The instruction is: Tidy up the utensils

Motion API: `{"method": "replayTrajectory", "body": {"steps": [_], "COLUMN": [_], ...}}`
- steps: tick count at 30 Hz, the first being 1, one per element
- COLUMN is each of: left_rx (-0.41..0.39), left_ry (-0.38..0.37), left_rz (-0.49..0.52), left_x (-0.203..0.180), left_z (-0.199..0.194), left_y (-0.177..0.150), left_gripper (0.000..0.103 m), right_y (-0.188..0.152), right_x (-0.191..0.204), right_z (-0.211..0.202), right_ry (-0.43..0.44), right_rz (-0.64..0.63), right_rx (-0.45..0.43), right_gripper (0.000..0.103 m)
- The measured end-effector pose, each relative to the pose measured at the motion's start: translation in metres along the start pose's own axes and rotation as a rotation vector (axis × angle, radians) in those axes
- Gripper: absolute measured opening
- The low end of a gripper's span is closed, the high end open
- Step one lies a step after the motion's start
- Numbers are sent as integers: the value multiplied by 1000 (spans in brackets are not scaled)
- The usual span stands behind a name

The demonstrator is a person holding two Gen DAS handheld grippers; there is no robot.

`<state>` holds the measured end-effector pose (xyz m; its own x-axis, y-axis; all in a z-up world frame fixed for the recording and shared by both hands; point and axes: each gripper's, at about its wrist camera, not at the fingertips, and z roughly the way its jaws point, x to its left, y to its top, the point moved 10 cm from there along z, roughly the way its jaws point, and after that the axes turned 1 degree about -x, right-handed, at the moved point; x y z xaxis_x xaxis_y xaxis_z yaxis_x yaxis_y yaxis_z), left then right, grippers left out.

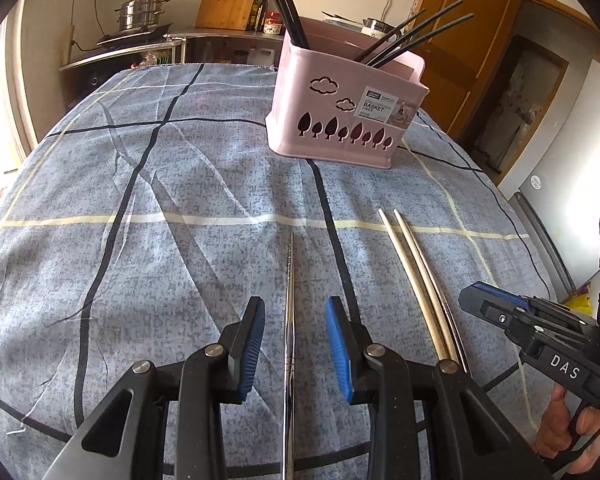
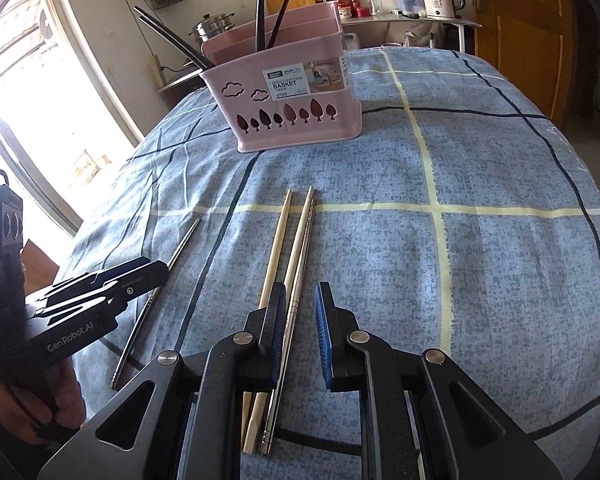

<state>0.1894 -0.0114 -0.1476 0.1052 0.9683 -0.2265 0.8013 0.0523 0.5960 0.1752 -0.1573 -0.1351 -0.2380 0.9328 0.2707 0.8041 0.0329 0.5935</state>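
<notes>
- Left wrist view: rides the left claw (image 1: 295, 344), faces forward and steeply down, close over the cloth-covered counter (image 1: 140, 240).
- Right wrist view: rides the right claw (image 2: 298, 332), same downward tilt, equally close.
- Shared: pink basket (image 1: 340, 120) (image 2: 296, 96) at the far end, the wooden chopsticks (image 1: 416, 280) (image 2: 280, 248), the metal chopstick (image 1: 290, 320) (image 2: 156, 300).
- Each view catches the other claw at its edge.

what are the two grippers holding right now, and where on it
Nothing. The left gripper straddles a metal chopstick with open fingers; the right gripper is open over another metal chopstick.
</notes>
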Motion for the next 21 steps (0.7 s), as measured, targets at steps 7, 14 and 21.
{"method": "replayTrajectory", "body": {"steps": [7,14,21], "left_rx": [5,-14,-22], "left_ry": [25,61,79], "left_rz": [21,48,58], "left_x": [1,-1,-2], "left_z": [9,13,14], "left_y": [-3,1,1], "left_gripper": [31,31,31], "right_y": [-6,-4,-6], "right_x": [2,1,-3], "right_z": [15,17,15], "right_ry": [-13,-27,-46], "right_rz": [-5,-20,-31], "right_rx": [49,41,46], "right_gripper": [15,15,14]}}
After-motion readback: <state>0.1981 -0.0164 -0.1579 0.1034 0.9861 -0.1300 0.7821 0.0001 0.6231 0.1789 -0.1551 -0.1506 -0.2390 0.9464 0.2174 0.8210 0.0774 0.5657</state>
